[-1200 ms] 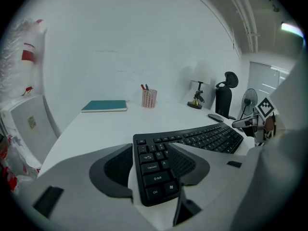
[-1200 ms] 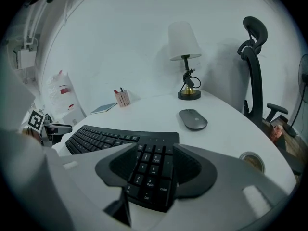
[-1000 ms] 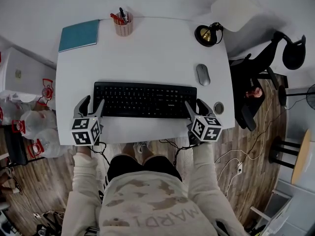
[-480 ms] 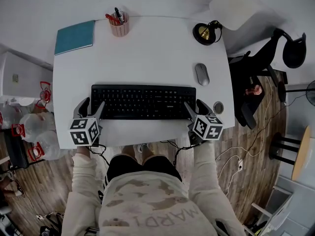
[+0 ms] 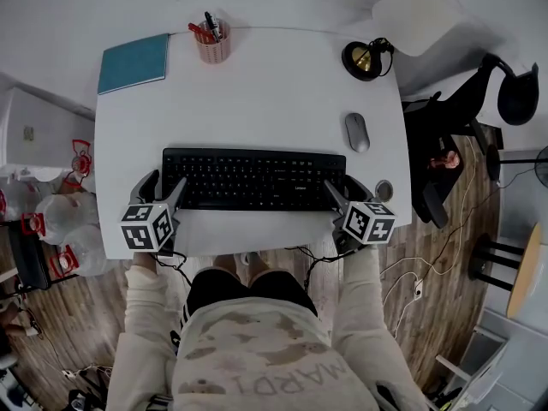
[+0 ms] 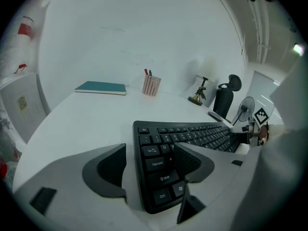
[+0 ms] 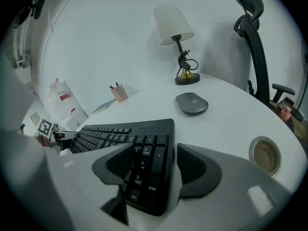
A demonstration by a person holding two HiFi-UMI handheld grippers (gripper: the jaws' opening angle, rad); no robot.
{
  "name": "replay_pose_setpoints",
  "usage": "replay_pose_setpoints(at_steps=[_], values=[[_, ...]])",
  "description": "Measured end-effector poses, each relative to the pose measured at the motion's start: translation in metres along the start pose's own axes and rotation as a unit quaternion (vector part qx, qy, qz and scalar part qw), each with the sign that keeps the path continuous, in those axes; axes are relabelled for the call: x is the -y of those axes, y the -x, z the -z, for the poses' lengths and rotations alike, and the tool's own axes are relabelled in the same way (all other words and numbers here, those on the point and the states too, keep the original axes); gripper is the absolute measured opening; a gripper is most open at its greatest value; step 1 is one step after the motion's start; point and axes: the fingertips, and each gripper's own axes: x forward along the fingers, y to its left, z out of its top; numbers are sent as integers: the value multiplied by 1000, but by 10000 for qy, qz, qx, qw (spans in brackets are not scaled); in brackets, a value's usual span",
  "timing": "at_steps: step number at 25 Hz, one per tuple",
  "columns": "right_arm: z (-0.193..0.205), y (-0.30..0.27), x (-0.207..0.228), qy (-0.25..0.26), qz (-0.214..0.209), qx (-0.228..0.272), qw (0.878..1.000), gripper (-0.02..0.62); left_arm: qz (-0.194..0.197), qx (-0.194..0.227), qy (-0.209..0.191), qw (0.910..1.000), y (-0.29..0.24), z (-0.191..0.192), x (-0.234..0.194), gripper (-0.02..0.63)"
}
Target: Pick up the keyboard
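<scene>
Counter (image 5: 274,92): plain white.
Keyboard (image 5: 253,178): black, white legends on the keys.
Mouse (image 5: 356,132): grey.
Book (image 5: 134,62): teal, plain cover.
Cup (image 5: 212,50): pink, fine grid pattern. Pens (image 5: 208,29) in it are red and black.
Lamp (image 7: 173,23): white shade, black base with a brass centre.
Disc (image 5: 383,190): brown middle, grey rim.
Chair (image 5: 462,110): black.
Floor (image 5: 445,264): brown wood planks.
Shirt (image 5: 257,349): beige, camouflage blotches.
Left gripper (image 5: 164,183), right gripper (image 5: 345,187): pale grey bodies, cubes with black-and-white square markers. The jaws, just been opening with the keyboard's ends between them, have dark grey ribbed pads.
</scene>
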Motion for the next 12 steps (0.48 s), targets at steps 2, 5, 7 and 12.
replay_pose_setpoints(at_steps=[2, 5, 7, 12], values=[[0, 0, 0, 4, -1, -3, 10000, 285, -3, -41, 40, 10000, -1, 0, -1, 304], [0, 0, 1, 15, 7, -12, 10000, 285, 34, -133, 96, 9999, -2, 1, -1, 307], [0, -1, 0, 12, -1, -34, 10000, 277, 100, -207, 98, 9997, -3, 2, 0, 305], [1, -2, -1, -61, 13, -37, 10000, 276, 168, -217, 158, 9995, -4, 2, 4, 262]])
